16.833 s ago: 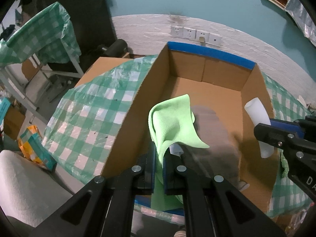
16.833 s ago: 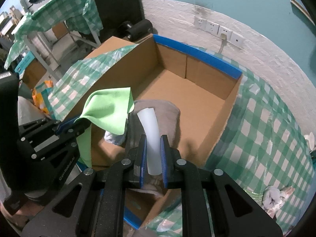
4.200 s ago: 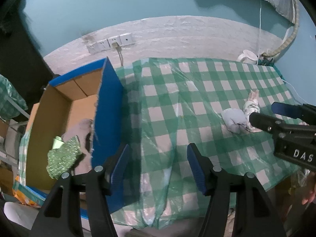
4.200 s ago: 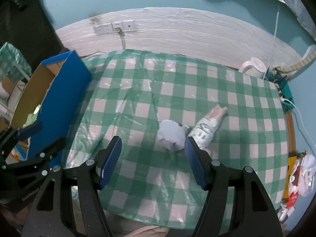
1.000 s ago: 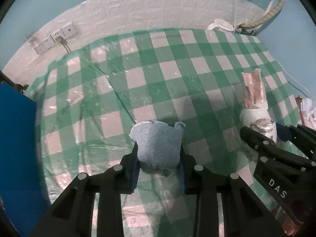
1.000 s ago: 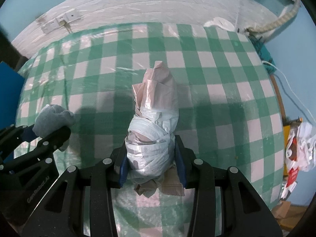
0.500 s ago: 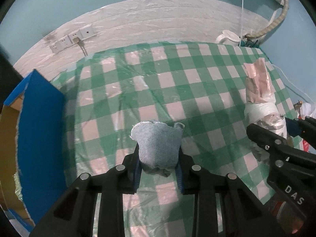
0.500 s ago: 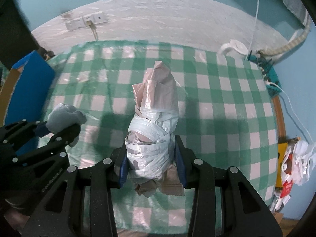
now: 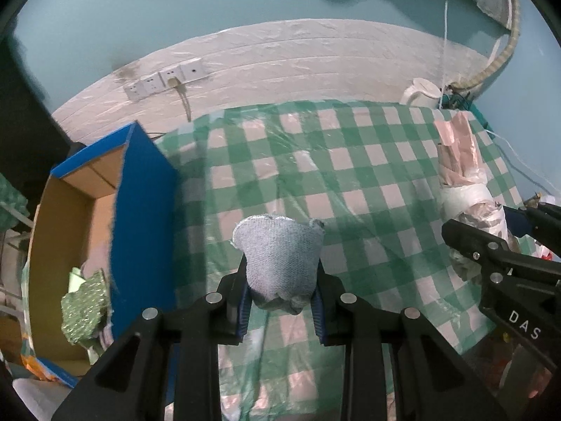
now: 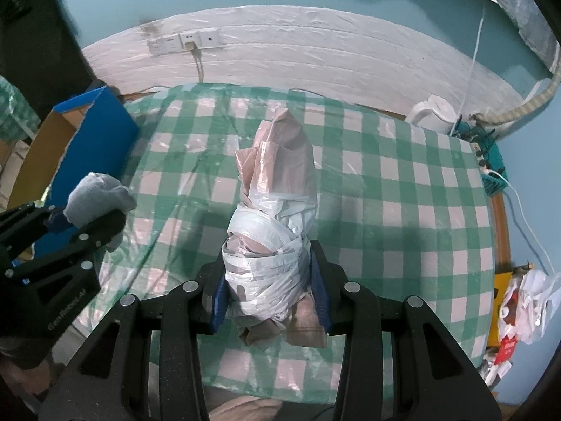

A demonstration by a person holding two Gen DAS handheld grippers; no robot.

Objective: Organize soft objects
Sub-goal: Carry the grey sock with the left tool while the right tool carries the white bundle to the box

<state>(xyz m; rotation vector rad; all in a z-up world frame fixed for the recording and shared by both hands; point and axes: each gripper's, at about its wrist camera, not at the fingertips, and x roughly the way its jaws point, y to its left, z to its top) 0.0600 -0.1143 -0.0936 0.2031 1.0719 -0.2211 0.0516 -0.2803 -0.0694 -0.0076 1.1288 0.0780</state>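
With both grippers clamped, the left gripper (image 9: 280,298) on the grey sock (image 9: 280,259) mid-frame, the right gripper (image 10: 268,301) on the plastic-bag bundle (image 10: 271,242), either load could slip out short of the cardboard box (image 9: 140,217) at left.

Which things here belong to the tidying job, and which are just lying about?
Part of the job:
grey cloth in the left gripper
plastic bag bundle in the right gripper
cardboard box
green cloth in the box

Lying about:
white kettle
wall sockets
checked tablecloth
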